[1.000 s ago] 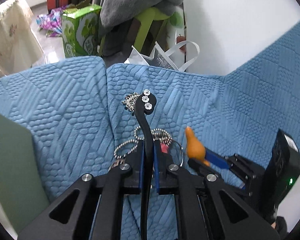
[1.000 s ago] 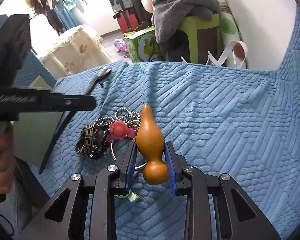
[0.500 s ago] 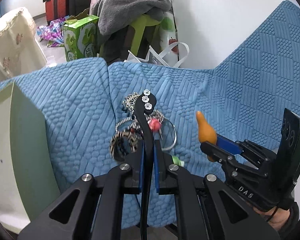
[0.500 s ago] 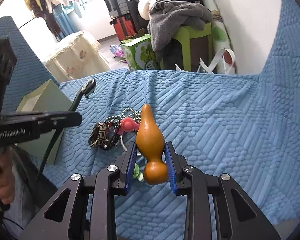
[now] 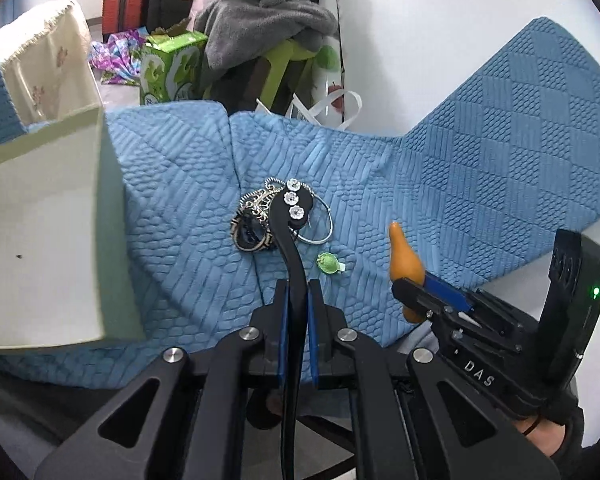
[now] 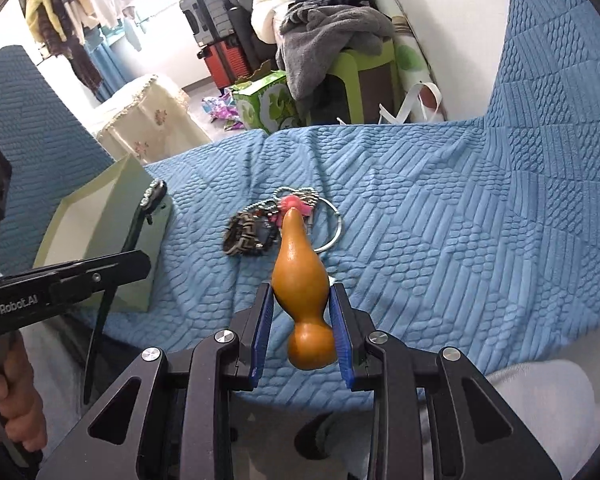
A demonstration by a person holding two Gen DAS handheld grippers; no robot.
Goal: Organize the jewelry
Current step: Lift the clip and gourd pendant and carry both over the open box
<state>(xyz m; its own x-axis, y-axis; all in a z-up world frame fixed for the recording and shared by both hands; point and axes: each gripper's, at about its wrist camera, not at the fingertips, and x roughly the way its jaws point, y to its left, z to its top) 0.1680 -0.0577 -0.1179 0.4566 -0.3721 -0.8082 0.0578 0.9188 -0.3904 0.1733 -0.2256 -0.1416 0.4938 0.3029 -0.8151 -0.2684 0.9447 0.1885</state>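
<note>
Gripping, left gripper [image 5: 297, 300]: its blue pads are pressed tight on the thin black stem of a hair stick [image 5: 290, 236], which runs up between the jaws and ends in a paddle head set with three small white flower stones.
Gripping, right gripper [image 6: 300, 330]: its jaws are clamped on the waist of an orange gourd pendant [image 6: 300, 276], the round bulb sitting back between the pads and the pointed neck aimed forward, away from the camera.
Jewelry pile [image 6: 274, 224]: lies on the blue quilted cover [image 6: 440, 220], beyond both sets of tongs and apart from them. It holds a black-and-white patterned bangle [image 5: 250, 232], a thin silver hoop [image 5: 320, 226], beaded chain and a pink bead piece [image 6: 294, 204].
Green charm [image 5: 329, 263]: small, lies alone on the cover just beside the pile, on the near side.
Box [image 5: 40, 232]: pale green, open-topped, stands on the cover left of the pile; in the right wrist view the head of the hair stick shows in front of its wall.
Hands: one hand [image 6: 16, 396] grasps the left gripper's handle.
Background: a green stool [image 6: 350, 80] heaped with grey clothing [image 6: 328, 36], a green carton [image 5: 172, 68] and a red suitcase [image 6: 224, 64] stand beyond the cover's far edge.
</note>
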